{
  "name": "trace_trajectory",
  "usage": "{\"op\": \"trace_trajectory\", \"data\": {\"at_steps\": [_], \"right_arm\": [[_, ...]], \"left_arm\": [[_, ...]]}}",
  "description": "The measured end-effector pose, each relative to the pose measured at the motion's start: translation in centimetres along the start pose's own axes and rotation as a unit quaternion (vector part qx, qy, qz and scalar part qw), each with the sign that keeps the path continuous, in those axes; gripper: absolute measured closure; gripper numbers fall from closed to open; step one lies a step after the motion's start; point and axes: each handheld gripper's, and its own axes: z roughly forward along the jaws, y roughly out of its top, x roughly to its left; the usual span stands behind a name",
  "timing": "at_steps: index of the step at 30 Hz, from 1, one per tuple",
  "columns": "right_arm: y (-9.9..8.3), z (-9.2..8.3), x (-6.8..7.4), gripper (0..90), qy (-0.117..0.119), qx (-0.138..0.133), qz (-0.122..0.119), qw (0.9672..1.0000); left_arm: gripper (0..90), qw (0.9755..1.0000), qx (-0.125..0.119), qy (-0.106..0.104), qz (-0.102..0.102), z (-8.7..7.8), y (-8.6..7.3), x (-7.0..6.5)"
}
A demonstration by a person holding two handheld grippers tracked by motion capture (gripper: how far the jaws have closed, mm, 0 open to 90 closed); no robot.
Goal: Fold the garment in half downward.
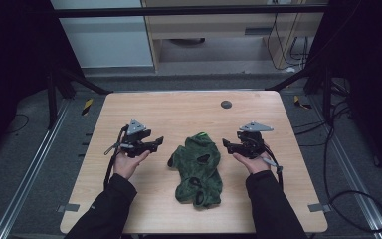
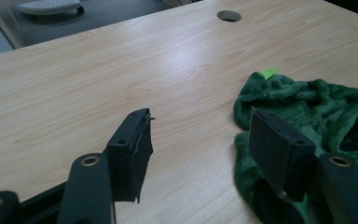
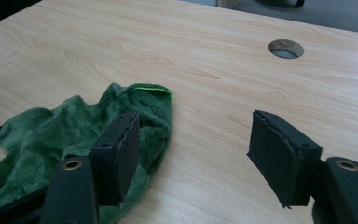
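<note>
A crumpled green fleece garment (image 1: 198,169) lies near the middle of the light wooden table (image 1: 179,112), slightly toward the six o'clock edge. The left hand-held gripper (image 1: 155,143) hovers at its nine o'clock, jaws spread with nothing between them. The right hand-held gripper (image 1: 227,144) hovers at its three o'clock, jaws likewise spread. A round cable hole (image 1: 226,104) sits toward twelve o'clock.

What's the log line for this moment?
left gripper: open, empty | right gripper: open, empty | green fleece garment: crumpled between them, untouched
</note>
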Motion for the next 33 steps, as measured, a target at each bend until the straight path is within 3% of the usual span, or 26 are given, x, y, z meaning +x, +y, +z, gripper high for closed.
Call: {"op": "trace_trajectory", "data": {"at_steps": [10,23,33], "right_arm": [[0.5,1.7,0.4,37.3,0.005,0.010,0.000,0.9999],[0.0,3.3,0.3,46.1,0.014,0.036,0.006,0.9992],[-0.5,5.0,1.1,47.9,0.027,0.061,0.002,0.9978]], "left_arm": [[41.8,0.9995,0.020,-0.016,0.016,2.9,0.9,-1.4],[50.3,0.9976,0.057,-0.036,0.019,5.8,0.2,-2.4],[53.7,0.9940,0.091,-0.057,0.020,7.5,-0.6,-2.8]]}}
